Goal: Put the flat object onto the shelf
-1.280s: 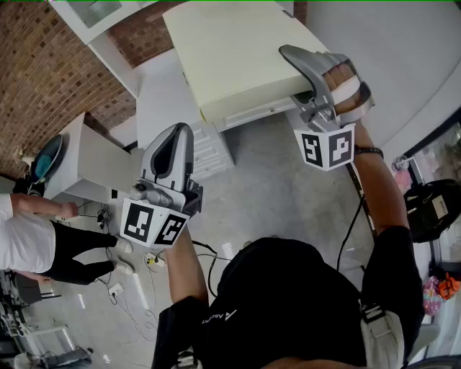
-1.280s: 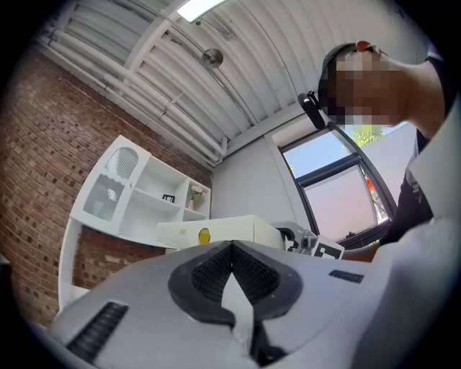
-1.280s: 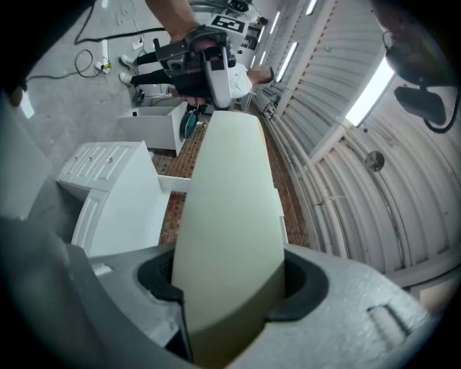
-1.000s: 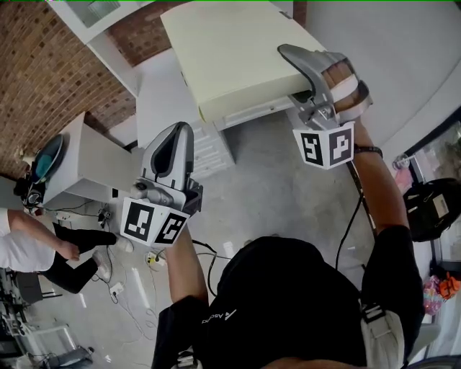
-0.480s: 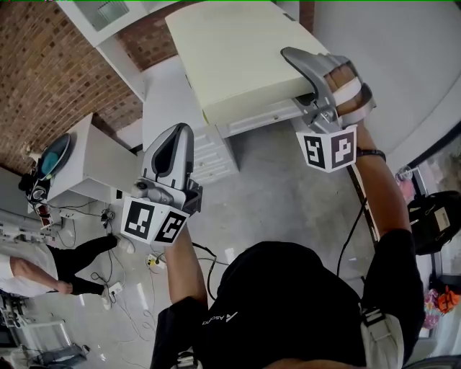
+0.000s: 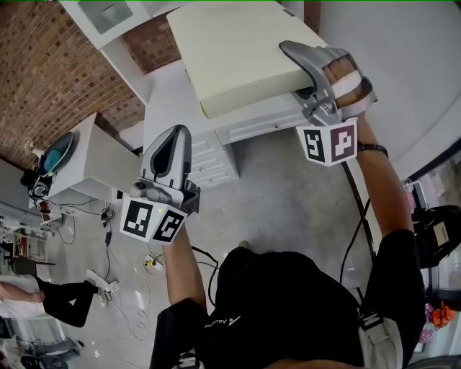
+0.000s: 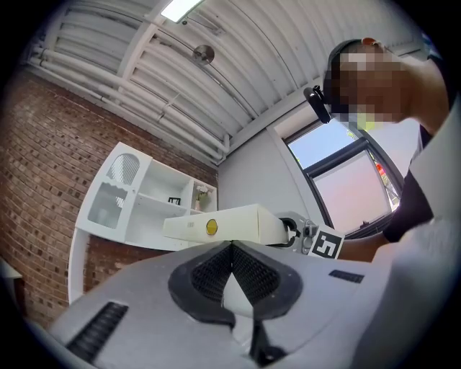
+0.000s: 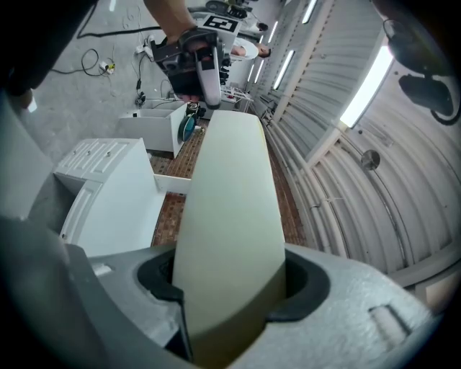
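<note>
The flat object (image 6: 230,50) is a large cream slab, held level above the white drawer cabinet (image 6: 180,108). My right gripper (image 6: 295,61) is shut on its right edge; in the right gripper view the slab (image 8: 227,194) fills the gap between the jaws of that gripper (image 8: 230,281). My left gripper (image 6: 176,137) hangs lower left of the slab, apart from it, shut and empty. In the left gripper view its jaws (image 7: 232,249) meet, with the slab (image 7: 216,225) ahead. The white shelf unit (image 7: 144,202) stands on the brick wall behind, also in the head view (image 6: 108,18).
A brick wall (image 6: 43,72) runs along the left. A low white box (image 6: 94,169) carries a teal object (image 6: 54,155). Cables and a power strip (image 6: 151,263) lie on the grey floor. Another person's legs (image 6: 43,303) show at bottom left.
My right gripper and the slab have moved a little up and away over the cabinet. The left gripper has barely shifted. The person at the left has walked toward the bottom left corner.
</note>
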Available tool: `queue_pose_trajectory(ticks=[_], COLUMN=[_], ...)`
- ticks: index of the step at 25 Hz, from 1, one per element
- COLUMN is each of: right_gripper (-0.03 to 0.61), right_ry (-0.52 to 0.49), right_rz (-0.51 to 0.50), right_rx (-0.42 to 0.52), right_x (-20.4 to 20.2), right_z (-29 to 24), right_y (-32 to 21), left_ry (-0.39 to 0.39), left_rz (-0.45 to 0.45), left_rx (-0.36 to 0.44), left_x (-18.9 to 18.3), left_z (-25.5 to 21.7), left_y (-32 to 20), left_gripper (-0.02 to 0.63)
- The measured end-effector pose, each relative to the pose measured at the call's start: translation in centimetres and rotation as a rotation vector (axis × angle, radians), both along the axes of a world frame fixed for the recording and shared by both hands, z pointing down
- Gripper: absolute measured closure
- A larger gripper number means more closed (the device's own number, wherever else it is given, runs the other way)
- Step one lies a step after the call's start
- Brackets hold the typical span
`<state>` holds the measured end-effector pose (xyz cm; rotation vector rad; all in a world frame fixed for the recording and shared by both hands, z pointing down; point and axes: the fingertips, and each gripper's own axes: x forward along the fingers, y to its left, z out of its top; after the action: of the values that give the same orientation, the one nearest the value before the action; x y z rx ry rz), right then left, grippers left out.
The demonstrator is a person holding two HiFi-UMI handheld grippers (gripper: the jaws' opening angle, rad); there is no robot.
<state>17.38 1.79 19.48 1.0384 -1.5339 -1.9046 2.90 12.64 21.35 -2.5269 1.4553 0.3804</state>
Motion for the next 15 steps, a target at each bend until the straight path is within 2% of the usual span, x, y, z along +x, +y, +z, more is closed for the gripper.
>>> queue_pose_trajectory(ticks=[7,15], right_gripper=[0.304,0.304], right_ry=[-0.008,-0.009], right_rz=[-0.003,0.013], right_rx=[0.011,0.016], right_x=[-1.7,-6.6], right_z=[-1.1,-1.7], right_y=[-3.4,-10.2], left_ry=[-0.004,-0.002], left_rz=[-0.007,0.024], left_rx=[0.006,0.013], left_x=[-1.5,-6.1], left_z=[-0.1,-0.1], left_y=[-2.8,-9.8], left_gripper=[0.615,0.615])
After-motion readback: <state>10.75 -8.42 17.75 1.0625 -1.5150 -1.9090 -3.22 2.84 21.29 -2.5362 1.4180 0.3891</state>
